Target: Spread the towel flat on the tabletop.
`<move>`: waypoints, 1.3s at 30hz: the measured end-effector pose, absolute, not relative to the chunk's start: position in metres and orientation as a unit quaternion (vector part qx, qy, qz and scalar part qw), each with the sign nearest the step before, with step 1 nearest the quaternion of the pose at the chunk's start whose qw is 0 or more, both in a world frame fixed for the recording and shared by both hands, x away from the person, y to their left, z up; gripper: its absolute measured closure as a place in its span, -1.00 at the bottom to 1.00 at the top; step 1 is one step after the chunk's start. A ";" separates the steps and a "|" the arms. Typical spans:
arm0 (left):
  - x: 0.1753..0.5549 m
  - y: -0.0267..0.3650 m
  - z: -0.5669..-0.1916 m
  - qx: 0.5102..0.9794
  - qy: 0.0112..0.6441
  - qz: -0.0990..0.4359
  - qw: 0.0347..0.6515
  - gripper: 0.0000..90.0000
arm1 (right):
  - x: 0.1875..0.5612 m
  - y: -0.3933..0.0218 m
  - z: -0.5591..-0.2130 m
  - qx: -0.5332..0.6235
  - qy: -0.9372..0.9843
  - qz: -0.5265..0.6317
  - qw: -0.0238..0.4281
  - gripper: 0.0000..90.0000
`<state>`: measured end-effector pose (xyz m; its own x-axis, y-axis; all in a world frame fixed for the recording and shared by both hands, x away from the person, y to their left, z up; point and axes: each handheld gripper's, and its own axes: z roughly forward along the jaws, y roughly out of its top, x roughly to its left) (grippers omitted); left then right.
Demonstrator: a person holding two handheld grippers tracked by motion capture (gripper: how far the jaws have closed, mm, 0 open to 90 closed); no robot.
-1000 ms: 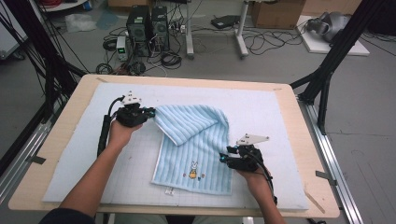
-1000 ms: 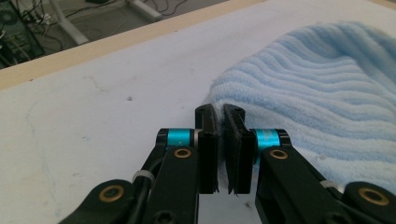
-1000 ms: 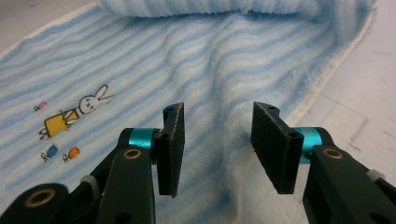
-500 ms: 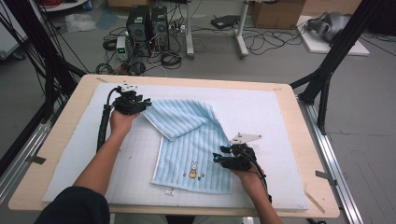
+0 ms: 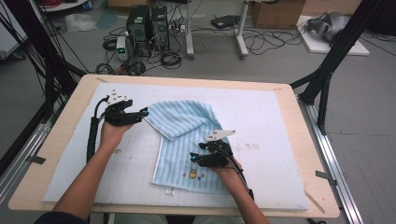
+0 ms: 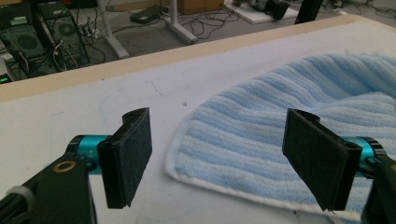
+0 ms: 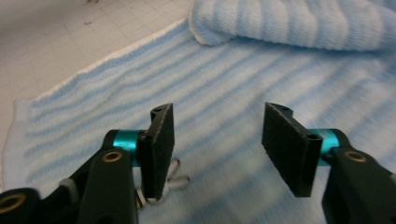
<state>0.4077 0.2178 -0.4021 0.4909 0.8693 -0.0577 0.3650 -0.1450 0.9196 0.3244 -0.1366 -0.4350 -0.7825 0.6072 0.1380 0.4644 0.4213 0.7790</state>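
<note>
Table point(image 5: 299, 100): pale wooden rectangular top, covered nearly edge to edge by the mat below.

Mat point(image 5: 261, 116): white rectangular padded sheet with a faint printed grid; it carries the towel and both grippers.

Towel point(image 5: 187, 140): light-blue striped terry cloth with a white hem, lying at the middle of the mat. Its far portion is folded back over itself into a rounded flap point(image 5: 180, 120) whose pointed corner faces the left gripper. The near portion lies flat and shows a small cartoon print point(image 5: 192, 169) and a white label at the near hem.

Left gripper point(image 5: 142, 113): black two-jaw tool with teal fittings, held in the person's left hand at the left of the towel, pointing toward the flap's corner. In the left gripper view point(image 6: 224, 158) the jaws stand wide apart, having just been opening, and nothing is pinched between them; the flap's white-edged corner lies on the mat ahead of them, free of both pads.

Right gripper point(image 5: 194, 158): same make, held in the right hand over the flat near portion of the towel, beside the print. In the right gripper view point(image 7: 217, 140) the jaws stand parted, having just been opening, above the striped cloth, gripping nothing.
</note>
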 end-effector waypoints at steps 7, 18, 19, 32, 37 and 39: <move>0.388 0.236 -0.421 0.711 0.438 0.251 0.490 -0.46 | 0.332 -0.107 -0.444 0.297 0.856 0.419 0.066 -0.06; 0.361 0.252 -0.429 0.695 0.437 0.248 0.513 -0.41 | 0.332 -0.064 -0.443 0.245 0.871 0.422 0.056 0.00; 0.359 0.253 -0.429 0.692 0.439 0.249 0.516 -0.42 | 0.332 -0.057 -0.444 0.239 0.877 0.413 0.061 0.01; 0.360 0.261 -0.433 0.684 0.450 0.248 0.517 -0.37 | 0.334 -0.046 -0.448 0.218 0.885 0.408 0.047 0.91; 0.361 0.265 -0.432 0.678 0.457 0.249 0.519 -0.36 | 0.323 -0.035 -0.449 0.164 0.893 0.419 -0.017 0.91; 0.360 0.267 -0.432 0.675 0.460 0.250 0.520 -0.36 | 0.315 -0.028 -0.449 0.136 0.897 0.420 -0.037 0.91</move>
<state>0.3603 0.2666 -0.4321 0.4517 0.8810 -0.1406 0.3617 -0.0367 0.9316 0.3150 -0.0278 -0.4491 -0.9603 0.2124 0.1810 0.2750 0.6106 0.7426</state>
